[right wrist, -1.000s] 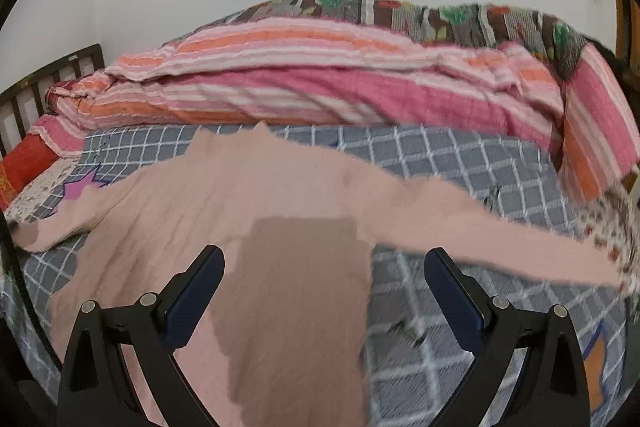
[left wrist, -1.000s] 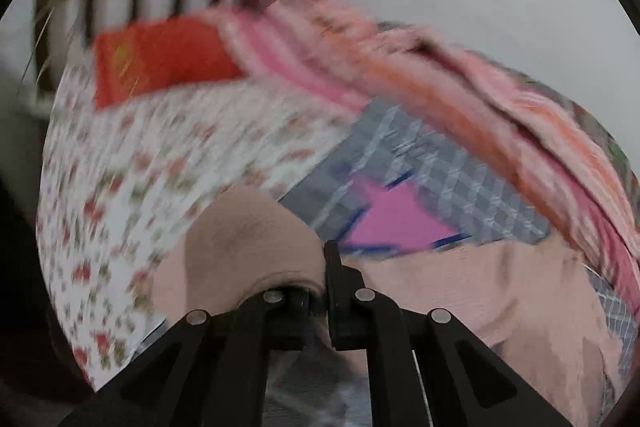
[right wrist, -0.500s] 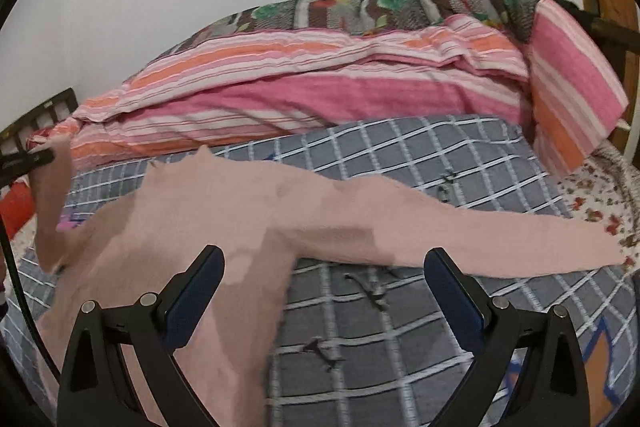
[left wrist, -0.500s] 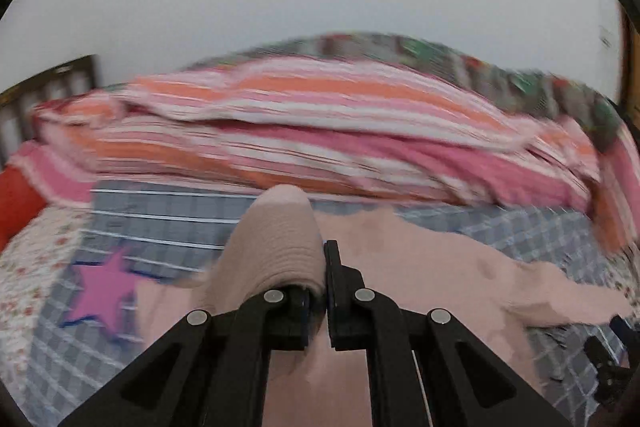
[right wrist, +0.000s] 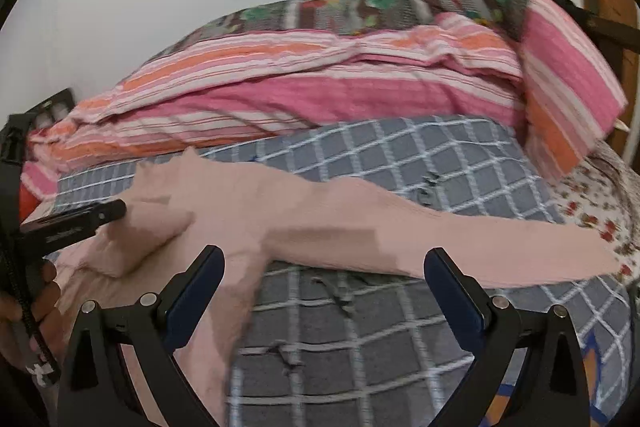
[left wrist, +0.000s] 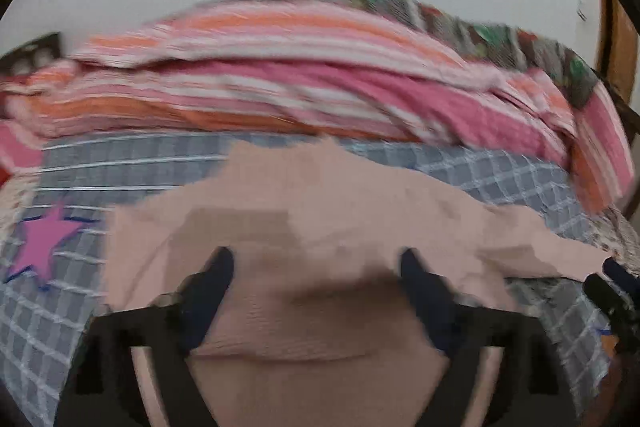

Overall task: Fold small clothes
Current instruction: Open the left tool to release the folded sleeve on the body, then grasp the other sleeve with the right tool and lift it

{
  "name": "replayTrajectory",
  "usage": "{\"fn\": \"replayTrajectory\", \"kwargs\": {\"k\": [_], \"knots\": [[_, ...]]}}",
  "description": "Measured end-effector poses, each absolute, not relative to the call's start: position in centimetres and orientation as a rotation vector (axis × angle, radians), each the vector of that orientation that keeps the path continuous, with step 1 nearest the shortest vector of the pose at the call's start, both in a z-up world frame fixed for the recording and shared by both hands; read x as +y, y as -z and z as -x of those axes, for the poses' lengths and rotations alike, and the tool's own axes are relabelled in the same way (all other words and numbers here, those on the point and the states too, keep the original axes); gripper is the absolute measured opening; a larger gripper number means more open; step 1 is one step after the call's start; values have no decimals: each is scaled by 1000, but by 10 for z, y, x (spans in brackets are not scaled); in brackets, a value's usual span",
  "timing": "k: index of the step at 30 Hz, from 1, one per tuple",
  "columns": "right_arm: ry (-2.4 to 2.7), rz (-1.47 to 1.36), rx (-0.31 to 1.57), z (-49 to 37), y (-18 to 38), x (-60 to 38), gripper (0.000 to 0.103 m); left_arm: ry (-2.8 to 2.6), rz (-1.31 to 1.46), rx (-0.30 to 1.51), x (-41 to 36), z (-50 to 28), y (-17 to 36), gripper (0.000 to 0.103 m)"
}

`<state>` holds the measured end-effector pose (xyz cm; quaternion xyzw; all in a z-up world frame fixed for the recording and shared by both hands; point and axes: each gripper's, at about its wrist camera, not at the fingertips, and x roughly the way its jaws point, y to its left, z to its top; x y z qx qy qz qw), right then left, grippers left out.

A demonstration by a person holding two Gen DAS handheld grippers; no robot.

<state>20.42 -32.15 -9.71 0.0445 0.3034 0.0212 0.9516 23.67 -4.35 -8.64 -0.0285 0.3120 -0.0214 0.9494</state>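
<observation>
Pink knit, the small garment [left wrist: 320,195] lies flat on the grey checked bed cover [right wrist: 420,155] ahead of and under my left claw [left wrist: 316,263]. That claw's jaws have just been opening and now stand released, nothing pinched between them. My right claw [right wrist: 324,267] is spread wide too, above the garment's long sleeve [right wrist: 460,239], gripping nothing. Beyond both, a striped quilt [right wrist: 320,87] is heaped.
</observation>
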Motion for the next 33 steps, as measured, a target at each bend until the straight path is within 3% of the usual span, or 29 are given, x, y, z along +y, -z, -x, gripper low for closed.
{"fn": "replayTrajectory", "kwargs": {"k": [9, 19, 21, 23, 33], "knots": [[-236, -85, 673, -229, 98, -243, 92, -114, 137, 685, 60, -220, 110, 85], [-270, 315, 859, -269, 144, -138, 78, -59, 264, 783, 105, -236, 137, 85], [-223, 338, 881, -276, 154, -135, 71, -53, 278, 788, 105, -236, 139, 85], [-213, 280, 881, -284, 151, -145, 56, -59, 278, 789, 105, -237, 142, 85], [-179, 36, 916, -299, 139, -232, 57, -20, 275, 835, 104, -248, 149, 85]]}}
